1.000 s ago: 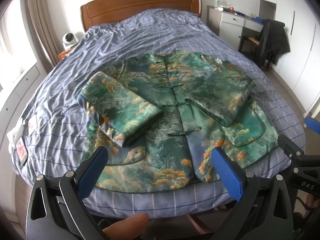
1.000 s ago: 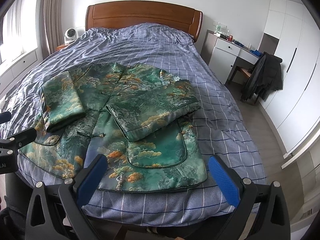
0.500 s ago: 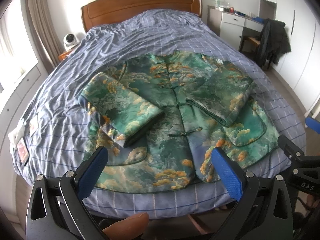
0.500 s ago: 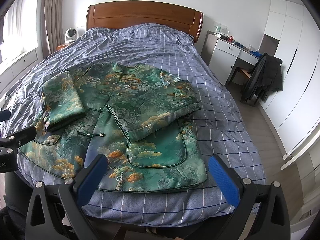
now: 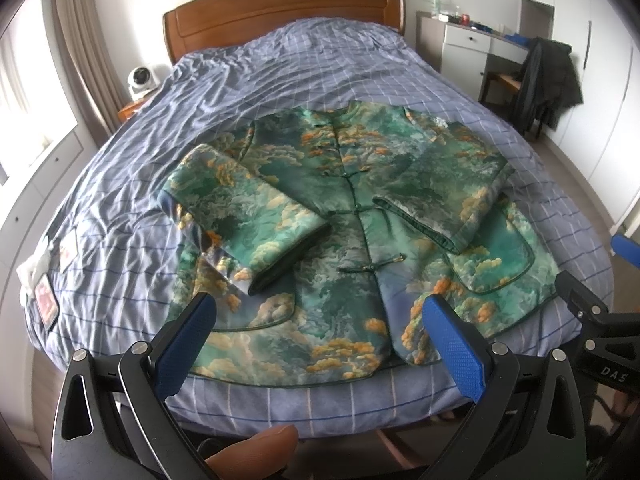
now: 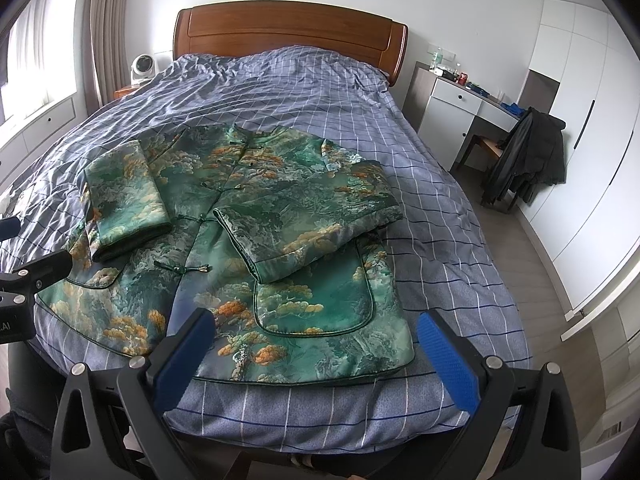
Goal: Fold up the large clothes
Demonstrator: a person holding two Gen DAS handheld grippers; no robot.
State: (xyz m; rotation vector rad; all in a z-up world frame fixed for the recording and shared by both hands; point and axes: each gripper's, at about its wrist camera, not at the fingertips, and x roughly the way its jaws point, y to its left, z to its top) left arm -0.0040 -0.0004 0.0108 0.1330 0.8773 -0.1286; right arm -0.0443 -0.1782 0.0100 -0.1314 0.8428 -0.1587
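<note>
Green jacket [image 5: 360, 240] lay flat, front up, on the near half of the bed [image 5: 280, 68], hem toward the near edge. Both sleeves lay folded inward over the chest: left sleeve [image 5: 244, 216] angled across the left panel, right sleeve [image 5: 444, 196] crossing above the right pocket [image 5: 492, 264]. Front closed by knot buttons down the middle.

Left gripper [image 5: 320, 344] hovered above the near bed edge, blue pads [image 5: 186, 344] spread wide, gripping nothing, apart from the cloth. A fingertip [image 5: 256, 452] showed below it. Right gripper [image 6: 316, 360] hung likewise off the near edge, pads [image 6: 448, 364] wide apart, empty.

Wooden headboard [image 6: 288, 36] at the far end; white fan [image 6: 142, 67] far left; dark coat [image 6: 528, 156] draped on a chair at right.
</note>
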